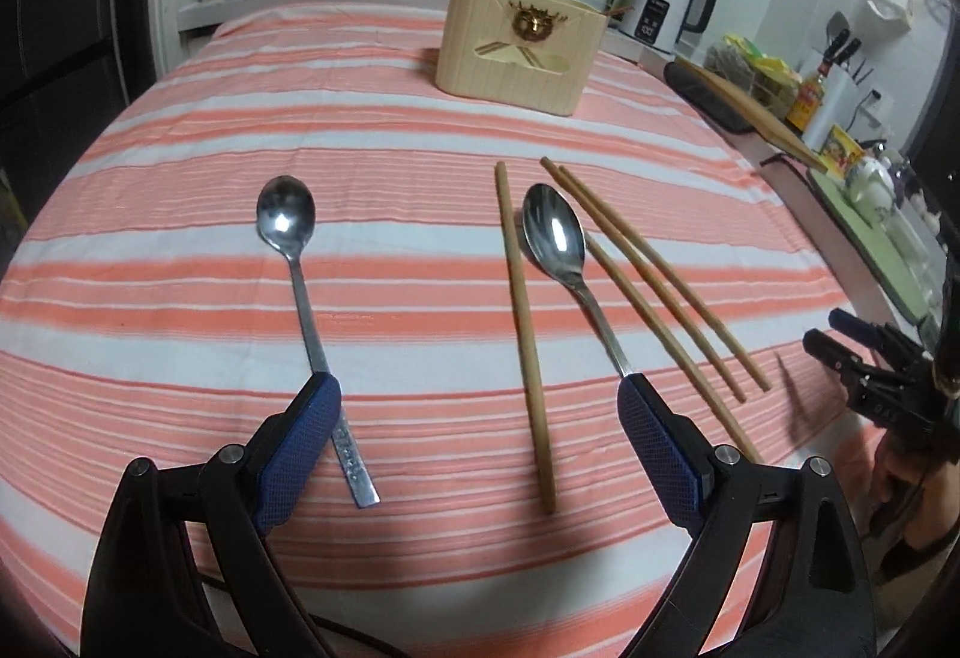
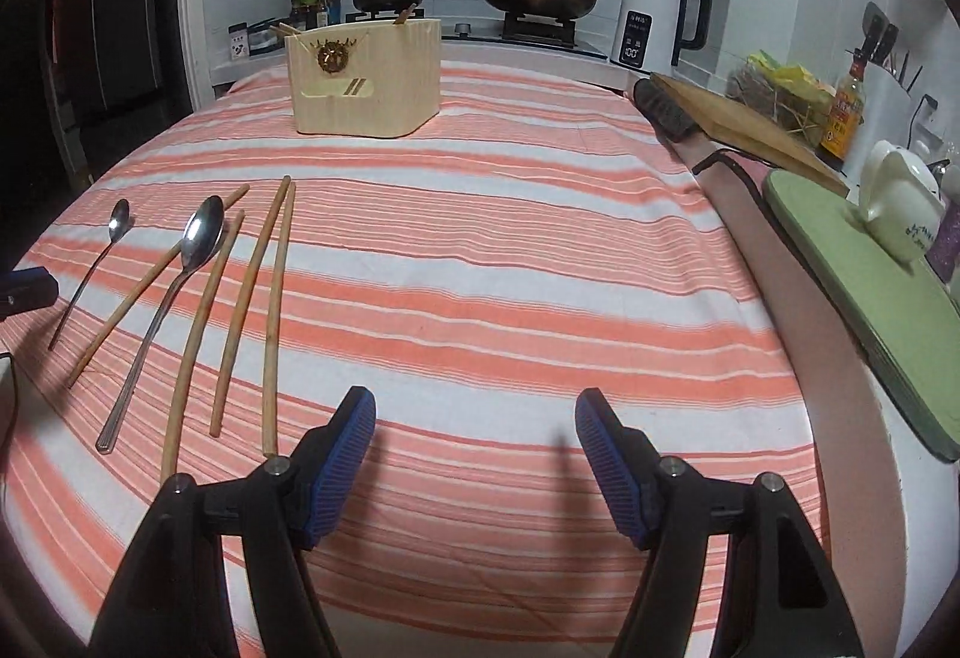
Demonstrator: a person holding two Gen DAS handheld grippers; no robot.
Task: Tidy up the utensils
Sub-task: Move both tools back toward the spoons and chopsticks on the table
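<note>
Holder: the pale utensil holder [image 1: 516, 45] stands upright at the far end of the striped cloth [image 1: 390, 129]; a few chopstick tips already poke above its rim, so a small part of the sorting looks done.
Small spoon: a small spoon [image 1: 287, 220] lies flat on the cloth, well short of the holder and off to its left, bowl towards the holder.
Large spoon: a large spoon [image 1: 553, 238] lies nearer the holder's line, also well short of it.
Chopsticks: four loose chopsticks [image 1: 528, 334] lie beside the large spoon, one on its left and three on its right; one of the three runs under its bowl.
Left gripper: the left gripper [image 1: 480, 388] hangs wide open over the handle ends of the utensils, holding nothing; the handles of both spoons pass its fingers without being pinched.
Right gripper: the right gripper [image 2: 474, 418] is moderately open and empty, over bare cloth to the right of the chopsticks.
Remaining: both spoons and all four loose chopsticks are not yet in the holder, so most of the task is left.
</note>
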